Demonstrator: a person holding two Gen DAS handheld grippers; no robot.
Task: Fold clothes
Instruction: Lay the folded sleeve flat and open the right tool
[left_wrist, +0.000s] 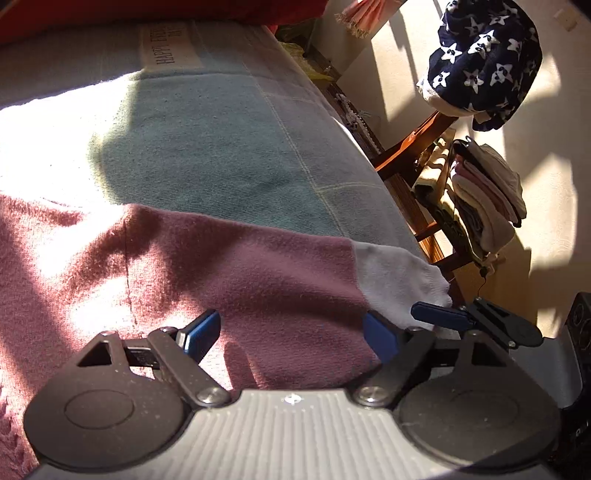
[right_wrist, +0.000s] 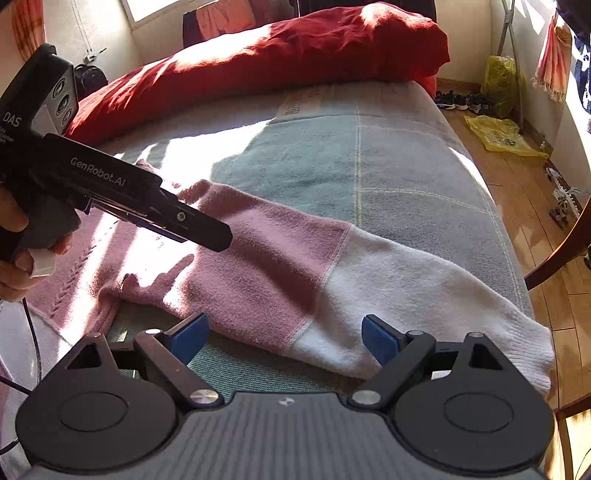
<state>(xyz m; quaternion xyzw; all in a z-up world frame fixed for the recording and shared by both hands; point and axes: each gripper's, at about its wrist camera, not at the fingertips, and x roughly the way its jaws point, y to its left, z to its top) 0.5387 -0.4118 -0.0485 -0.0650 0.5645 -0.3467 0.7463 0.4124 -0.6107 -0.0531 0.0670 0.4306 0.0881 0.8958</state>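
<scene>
While the left gripper (left_wrist: 291, 334) looks down with its jaws spread wide and gripping nothing, the pink sweater (left_wrist: 207, 266) lies flat beneath and ahead of it on the blue-green blanket (left_wrist: 207, 147), its white cuff (left_wrist: 399, 273) off to the right by the right gripper's fingertips (left_wrist: 439, 314). From the right gripper (right_wrist: 286, 338), jaws likewise apart and empty, the sleeve (right_wrist: 295, 269) stretches just ahead, cuff rightward; the left gripper hovers over its upper-left part, before a red pillow (right_wrist: 295, 55).

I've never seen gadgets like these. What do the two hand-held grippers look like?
Each is a black pistol-grip tool with a ribbed grey body, two round black discs, black arms and blue fingertip pads. The left gripper bears "GenRobot.AI" and "DAS" lettering, a white trigger and a black cable. The right gripper looks alike.
</scene>
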